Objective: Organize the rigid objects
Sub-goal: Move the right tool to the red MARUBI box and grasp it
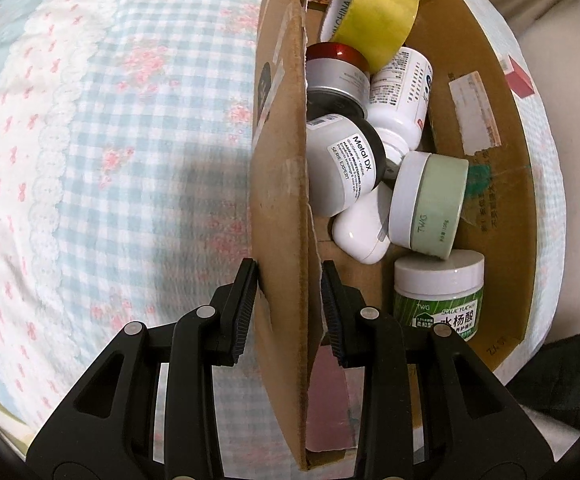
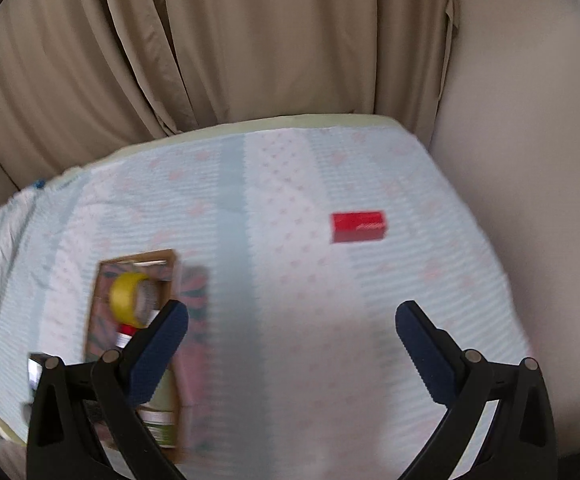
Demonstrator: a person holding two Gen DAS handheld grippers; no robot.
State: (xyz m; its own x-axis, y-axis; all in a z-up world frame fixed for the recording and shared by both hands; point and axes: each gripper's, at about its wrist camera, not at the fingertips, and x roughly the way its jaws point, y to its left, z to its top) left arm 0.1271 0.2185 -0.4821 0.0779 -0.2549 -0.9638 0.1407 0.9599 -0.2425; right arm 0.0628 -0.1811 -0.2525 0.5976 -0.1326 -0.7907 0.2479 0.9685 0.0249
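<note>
The red box lies alone on the bed, far from the carton the left tongs pinch by its wall; right tongs wide, empty; a careless tug could tip the jars.

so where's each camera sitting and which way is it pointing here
Left wrist: on the left gripper, looking along its fingers down into the cardboard box of jars; both black fingers show, straddling the box flap.
Right wrist: on the right gripper, held higher, facing across the bed toward the curtain and a red box; its fingers show spread apart, holding nothing.
Shared: the cardboard box, the yellow tape roll and the checked bedspread.
</note>
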